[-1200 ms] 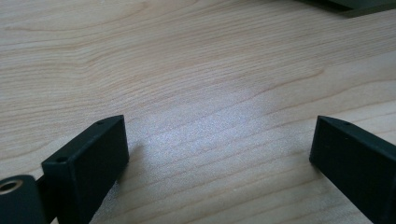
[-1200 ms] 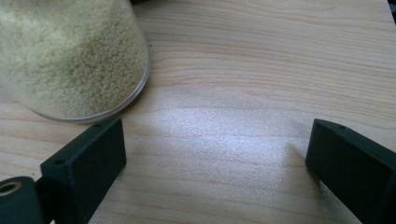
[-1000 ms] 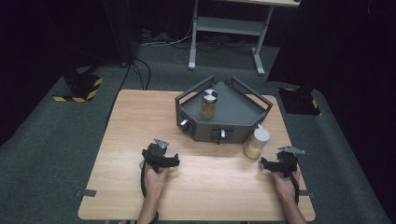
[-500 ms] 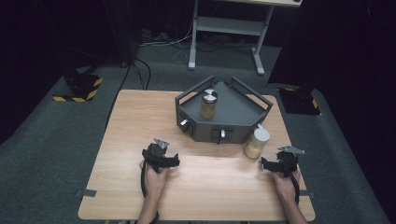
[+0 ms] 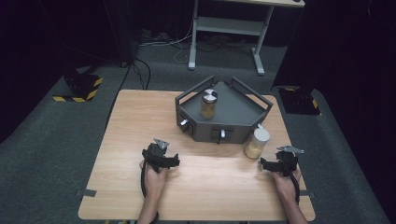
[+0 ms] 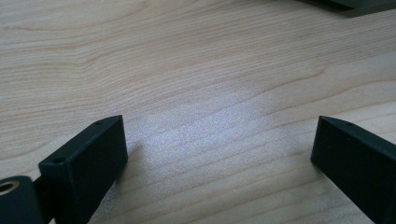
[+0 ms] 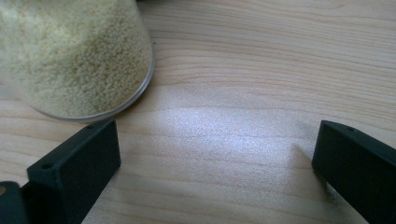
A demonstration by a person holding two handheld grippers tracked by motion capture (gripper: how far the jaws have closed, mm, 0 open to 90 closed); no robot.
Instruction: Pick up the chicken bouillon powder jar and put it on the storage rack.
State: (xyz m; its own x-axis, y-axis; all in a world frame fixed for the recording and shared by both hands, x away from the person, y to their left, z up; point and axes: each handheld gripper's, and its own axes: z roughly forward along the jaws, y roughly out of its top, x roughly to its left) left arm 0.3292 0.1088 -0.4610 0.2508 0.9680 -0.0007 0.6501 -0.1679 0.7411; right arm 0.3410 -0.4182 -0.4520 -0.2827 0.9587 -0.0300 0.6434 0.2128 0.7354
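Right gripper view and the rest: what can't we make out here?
- Jar of grains, right gripper view: lid and upper body cut off by the top edge.
- Jar in the tray, high view: contents too small to identify.
- Tray front fittings, high view: too small to tell.
- Left gripper, left gripper view: tray corner cut off at top right.

Upright grain-filled jar (image 5: 257, 143) beside tray (image 5: 243, 132)

— How are the two tools built?

— Each is made of black plastic. On the left gripper (image 5: 161, 161) and the right gripper (image 5: 279, 165) a grey three-cornered plate is fixed on top, and a black cable is trailed along each forearm.

— And the jaws?

— Flat, blocky black bars, with small round holes. No sleeves are worn.
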